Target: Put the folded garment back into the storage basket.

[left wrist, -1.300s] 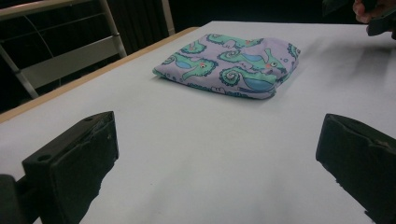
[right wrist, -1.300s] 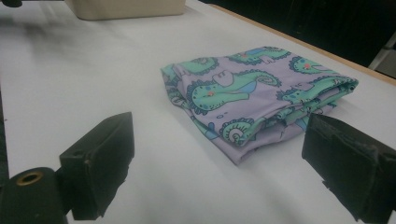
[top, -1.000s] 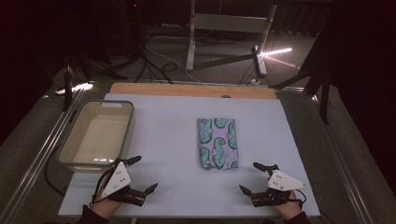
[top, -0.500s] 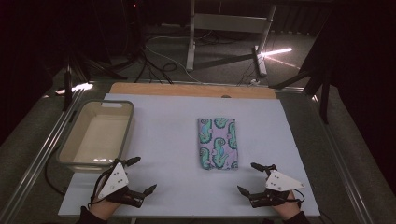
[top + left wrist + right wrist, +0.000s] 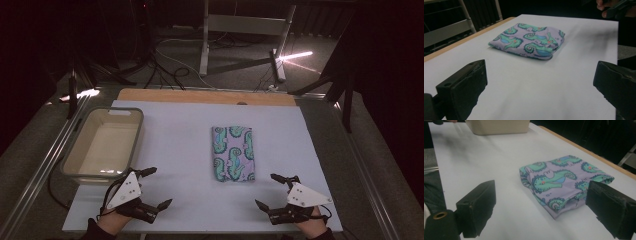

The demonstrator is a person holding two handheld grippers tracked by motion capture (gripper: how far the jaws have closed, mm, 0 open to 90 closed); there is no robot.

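Far left: beige tub (image 5: 104,146) sits on the white counter (image 5: 175,150), at the left edge, long side running near-to-far. Nothing visible inside it from the high view.

Near left: left tongs (image 5: 153,188) just off the tub's near right corner, not touching it. Jaws spread wide, nothing between them. A hand (image 5: 111,220) grips them from the near edge, grey three-cornered plate on top. Left gripper view: both black jaws apart at the frame's bottom corners, bare counter between, aimed toward the cloth.

Centre: folded cloth (image 5: 233,153), lilac with teal seahorse print, lying flat on the counter, slightly right of middle. Folded into a neat rectangle, long side near-to-far. Well apart from the tub. Neither tongs touch it. In the left gripper view the cloth (image 5: 529,40) lies ahead of the jaws with clear counter in between. Right gripper view: the cloth (image 5: 564,182) is closer in, with its folded layers showing along the edge facing the camera; the right-hand jaw overlaps it in frame, contact can't be confirmed from that view, but the high view shows a gap.

Near right: right tongs (image 5: 272,191) near the counter's near edge, right of the cloth's near end. Jaws spread wide, empty.

Far edge: a wooden strip (image 5: 200,96) borders the counter.
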